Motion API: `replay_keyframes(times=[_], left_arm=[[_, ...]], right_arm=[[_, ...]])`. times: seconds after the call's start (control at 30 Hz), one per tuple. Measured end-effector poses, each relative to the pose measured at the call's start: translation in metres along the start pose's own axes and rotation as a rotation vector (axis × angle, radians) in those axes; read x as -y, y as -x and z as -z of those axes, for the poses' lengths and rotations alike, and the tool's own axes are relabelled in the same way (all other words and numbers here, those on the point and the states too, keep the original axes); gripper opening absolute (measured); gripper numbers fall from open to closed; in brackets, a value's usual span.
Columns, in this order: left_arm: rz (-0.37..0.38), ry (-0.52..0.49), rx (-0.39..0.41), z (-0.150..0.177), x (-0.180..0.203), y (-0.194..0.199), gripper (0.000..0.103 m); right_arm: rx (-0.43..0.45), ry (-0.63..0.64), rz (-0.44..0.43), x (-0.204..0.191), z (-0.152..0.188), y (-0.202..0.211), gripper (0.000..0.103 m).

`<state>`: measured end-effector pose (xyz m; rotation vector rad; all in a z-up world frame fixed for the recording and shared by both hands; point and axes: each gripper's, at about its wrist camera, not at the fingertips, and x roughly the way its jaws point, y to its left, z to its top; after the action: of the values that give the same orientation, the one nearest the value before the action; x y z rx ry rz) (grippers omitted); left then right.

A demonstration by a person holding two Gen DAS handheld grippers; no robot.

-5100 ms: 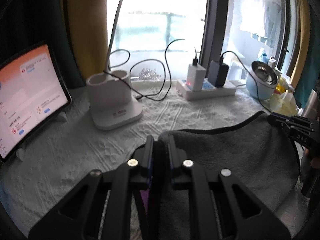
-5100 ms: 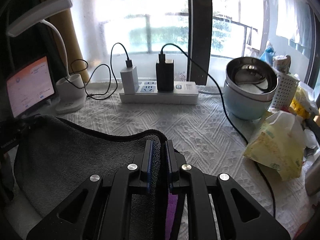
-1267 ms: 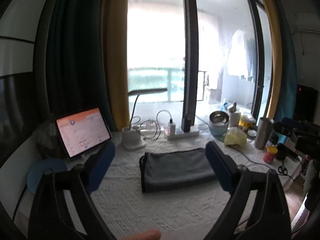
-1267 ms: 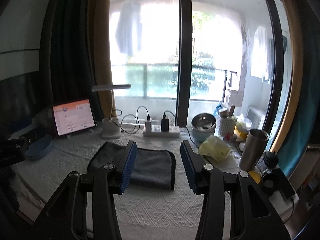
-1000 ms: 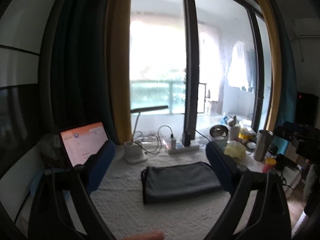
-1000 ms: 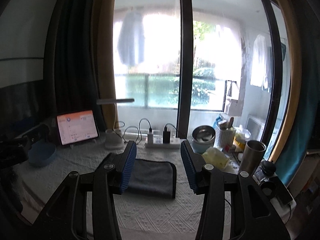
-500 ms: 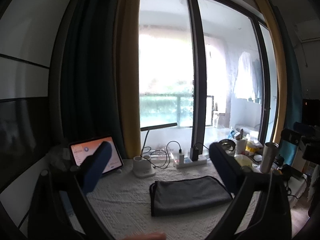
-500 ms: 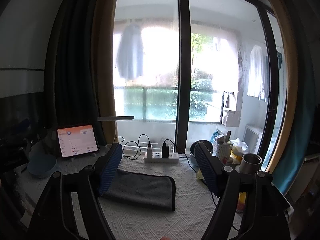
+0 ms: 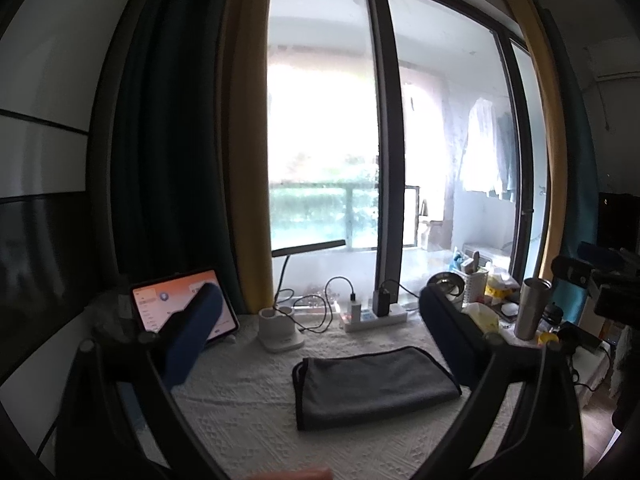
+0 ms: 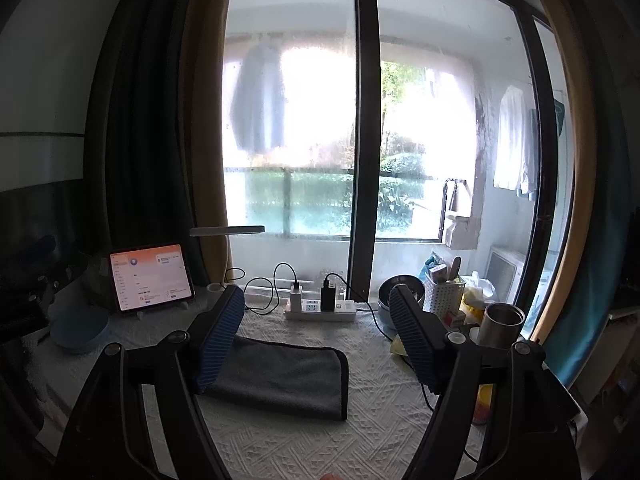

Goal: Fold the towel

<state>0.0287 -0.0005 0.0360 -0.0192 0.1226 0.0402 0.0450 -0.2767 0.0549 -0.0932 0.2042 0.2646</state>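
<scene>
The grey towel (image 9: 372, 386) lies folded flat in a rectangle on the white textured tablecloth (image 9: 240, 412), with a dark trim along its edges. It also shows in the right wrist view (image 10: 280, 376). My left gripper (image 9: 320, 336) is open wide and empty, held high and well back from the towel. My right gripper (image 10: 316, 336) is open wide and empty, also raised and back from the towel. Neither gripper touches the towel.
A lit tablet (image 10: 150, 282) stands at the left. A white lamp base (image 9: 278, 330) and a power strip with chargers (image 10: 320, 308) sit behind the towel. A bowl (image 10: 400, 292), basket (image 10: 444, 294), steel cup (image 10: 500, 326) and tissue pack (image 9: 484, 318) crowd the right side.
Both grippers have let go of the towel, opened wide and pulled up and back from the table. The towel now lies folded and still.
</scene>
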Motion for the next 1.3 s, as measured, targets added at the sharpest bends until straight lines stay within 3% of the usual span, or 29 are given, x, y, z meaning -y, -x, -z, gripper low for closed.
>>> replay_keyframes(times=[1.3], left_arm=[[0.015,0.004,-0.035,0.008,0.006,-0.006,0.100]], right_arm=[[-0.017,-0.002,-0.002,0.004,0.012,-0.006,0.078]])
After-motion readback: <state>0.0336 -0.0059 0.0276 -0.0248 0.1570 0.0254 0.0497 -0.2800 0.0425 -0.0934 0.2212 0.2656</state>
